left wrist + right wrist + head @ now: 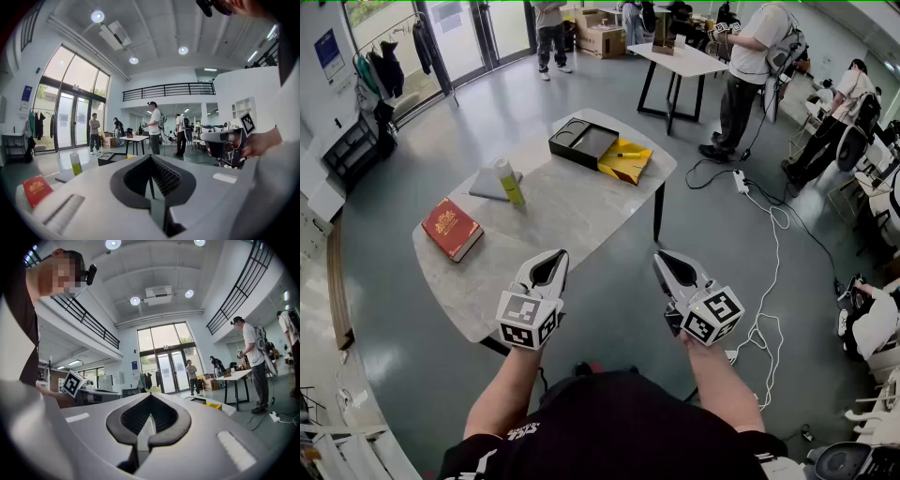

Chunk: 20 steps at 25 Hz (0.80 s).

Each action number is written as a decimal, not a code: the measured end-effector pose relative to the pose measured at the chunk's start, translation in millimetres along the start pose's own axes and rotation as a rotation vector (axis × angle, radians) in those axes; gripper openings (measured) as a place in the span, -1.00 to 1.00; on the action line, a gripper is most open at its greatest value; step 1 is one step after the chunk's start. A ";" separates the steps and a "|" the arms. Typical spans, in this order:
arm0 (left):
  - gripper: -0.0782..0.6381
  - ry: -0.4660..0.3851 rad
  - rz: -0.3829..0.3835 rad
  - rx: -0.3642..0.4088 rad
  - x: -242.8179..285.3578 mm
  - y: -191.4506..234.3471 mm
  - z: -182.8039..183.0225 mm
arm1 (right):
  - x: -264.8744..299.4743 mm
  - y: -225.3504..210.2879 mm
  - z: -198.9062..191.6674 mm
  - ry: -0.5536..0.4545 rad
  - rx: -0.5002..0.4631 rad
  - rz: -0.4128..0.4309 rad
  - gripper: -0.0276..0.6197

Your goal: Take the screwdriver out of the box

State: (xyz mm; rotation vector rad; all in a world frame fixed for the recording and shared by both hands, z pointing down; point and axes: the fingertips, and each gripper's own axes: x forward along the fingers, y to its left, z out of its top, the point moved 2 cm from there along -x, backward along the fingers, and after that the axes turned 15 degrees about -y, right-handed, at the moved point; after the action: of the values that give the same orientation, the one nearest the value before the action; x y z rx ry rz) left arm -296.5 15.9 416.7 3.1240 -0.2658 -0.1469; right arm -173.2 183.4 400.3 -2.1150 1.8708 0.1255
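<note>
A black box point(583, 142) lies open at the far end of the grey table point(581, 216). Its yellow inner part point(626, 167) is spread to the right of it, and a small yellow-handled screwdriver point(629, 155) rests on that. My left gripper point(547, 270) and right gripper point(669, 267) hover side by side over the table's near edge, well short of the box. Both are shut with nothing between the jaws. From the left gripper view the box point(112, 158) is far ahead and the right gripper point(225, 143) is alongside. The right gripper view shows the box point(200, 400) small in the distance.
A red book point(452, 228) lies on the table's left, with a yellow-green bottle point(509, 181) standing on a grey pad behind it. White cables and a power strip point(739, 180) trail on the floor to the right. Several people stand round a second table point(680, 61) beyond.
</note>
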 end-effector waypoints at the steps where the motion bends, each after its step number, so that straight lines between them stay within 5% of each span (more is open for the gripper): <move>1: -0.77 0.002 -0.001 0.002 -0.4 -0.1 -1.1 | -0.2 -0.4 0.0 -0.001 0.000 -0.001 -0.88; 20: -0.77 -0.019 0.035 -0.006 14.8 -37.1 1.4 | -38.8 -11.7 8.3 0.048 0.080 0.092 -0.87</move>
State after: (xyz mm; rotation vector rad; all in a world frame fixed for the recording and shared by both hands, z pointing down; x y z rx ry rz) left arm -275.9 50.0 413.5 3.1109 -0.3198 -0.1775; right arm -166.0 223.9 405.0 -1.9967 1.9669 0.0199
